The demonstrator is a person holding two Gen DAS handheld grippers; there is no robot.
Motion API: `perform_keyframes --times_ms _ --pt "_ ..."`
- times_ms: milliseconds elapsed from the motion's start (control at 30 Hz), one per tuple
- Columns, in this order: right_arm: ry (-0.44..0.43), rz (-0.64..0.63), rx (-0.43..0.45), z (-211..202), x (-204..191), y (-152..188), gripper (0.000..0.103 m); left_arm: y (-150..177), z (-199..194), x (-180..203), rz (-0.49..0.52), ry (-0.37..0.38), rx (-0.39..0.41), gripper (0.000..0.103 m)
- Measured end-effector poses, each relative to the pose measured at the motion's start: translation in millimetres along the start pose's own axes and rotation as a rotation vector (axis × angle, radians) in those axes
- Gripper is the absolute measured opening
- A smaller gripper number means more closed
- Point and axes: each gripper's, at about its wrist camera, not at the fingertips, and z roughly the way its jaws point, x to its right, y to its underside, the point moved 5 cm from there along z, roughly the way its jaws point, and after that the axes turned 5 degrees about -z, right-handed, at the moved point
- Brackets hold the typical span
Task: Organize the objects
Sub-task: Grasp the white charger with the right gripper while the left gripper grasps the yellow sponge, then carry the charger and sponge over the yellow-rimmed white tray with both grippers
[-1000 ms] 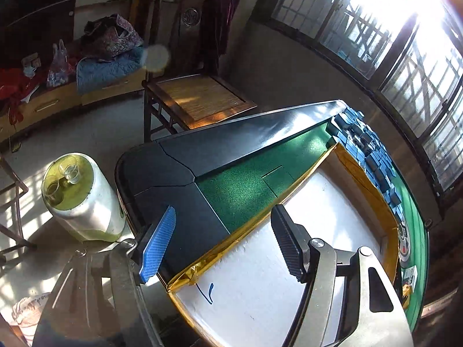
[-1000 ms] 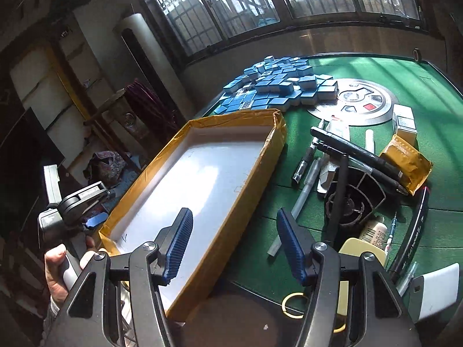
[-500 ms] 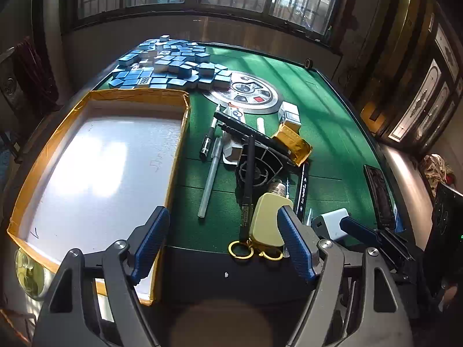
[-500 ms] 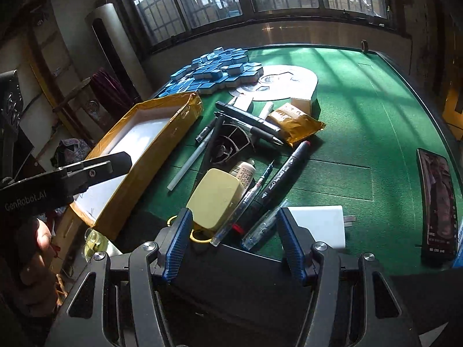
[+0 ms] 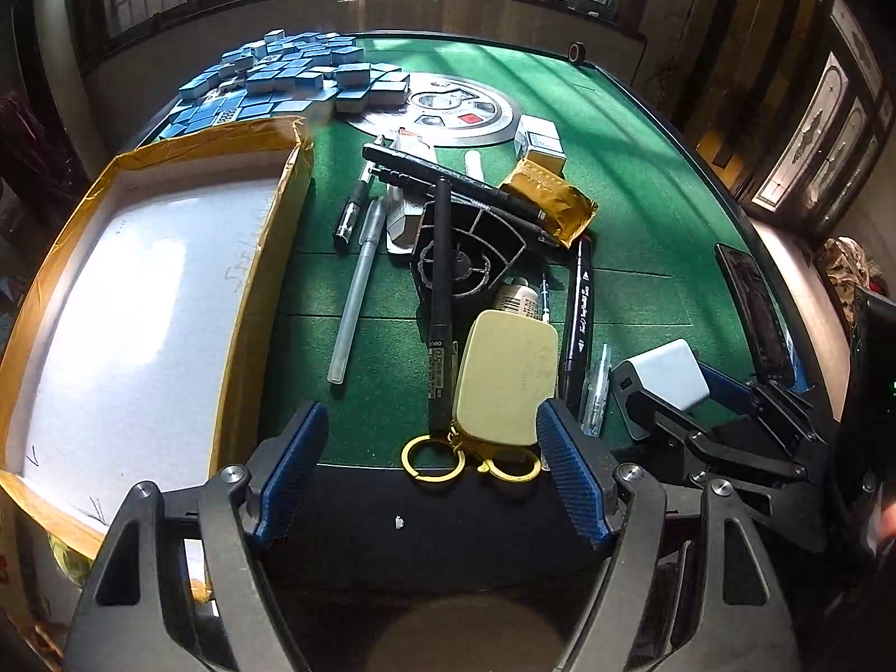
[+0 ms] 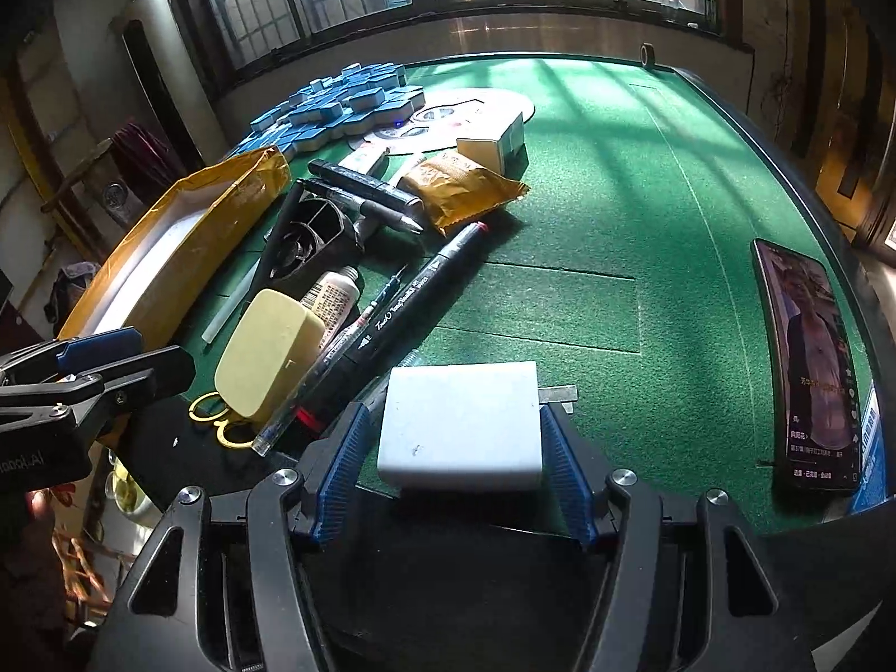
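A pile of small items lies on the green table: a cream case (image 5: 507, 375) with gold rings (image 5: 434, 456), black pens (image 5: 439, 302), a black marker (image 6: 414, 302), a gold packet (image 5: 551, 201) and a white charger (image 6: 462, 428). A white tray with a yellow taped rim (image 5: 241, 330) stands at the left. My left gripper (image 5: 431, 470) is open and empty, just short of the gold rings. My right gripper (image 6: 456, 470) is open with the white charger between its fingers; whether the pads touch it is unclear.
Blue mahjong tiles (image 5: 285, 78) are heaped at the far left by a round centre plate (image 5: 448, 112). A white box (image 5: 537, 140) sits behind the packet. A phone (image 6: 812, 369) lies at the right edge. The table's black rim (image 5: 425, 515) is under both grippers.
Both grippers swung from the tray side to the item pile. The right gripper moved forward and now straddles the white charger. The left gripper came closer to the cream case.
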Motion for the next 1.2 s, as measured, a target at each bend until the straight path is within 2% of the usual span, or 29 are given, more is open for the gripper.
perform_keyframes --times_ms 100,200,367,500,733,933,1033,1200 --pt "0.038 -0.034 -0.009 7 -5 3 0.057 0 3 4 0.009 0.006 -0.013 0.077" --pt "0.06 -0.059 -0.01 9 -5 5 0.051 -1 4 13 0.044 0.012 -0.015 0.077" --pt "0.007 -0.032 -0.005 5 3 4 0.051 -2 19 29 0.095 0.014 -0.043 0.075" --pt "-0.014 -0.028 0.0 3 6 4 0.051 1 26 39 0.13 0.009 -0.055 0.067" --pt "-0.011 -0.046 0.005 3 7 4 0.051 1 33 43 0.135 0.009 -0.072 0.056" --pt "-0.014 -0.057 0.005 2 7 4 0.051 0 37 40 0.123 0.002 -0.077 0.056" --pt "-0.026 -0.052 0.007 2 8 4 0.051 -1 37 35 0.129 -0.004 -0.068 0.047" --pt "-0.011 -0.061 0.005 2 7 3 0.051 -2 36 30 0.107 0.022 -0.063 0.046"
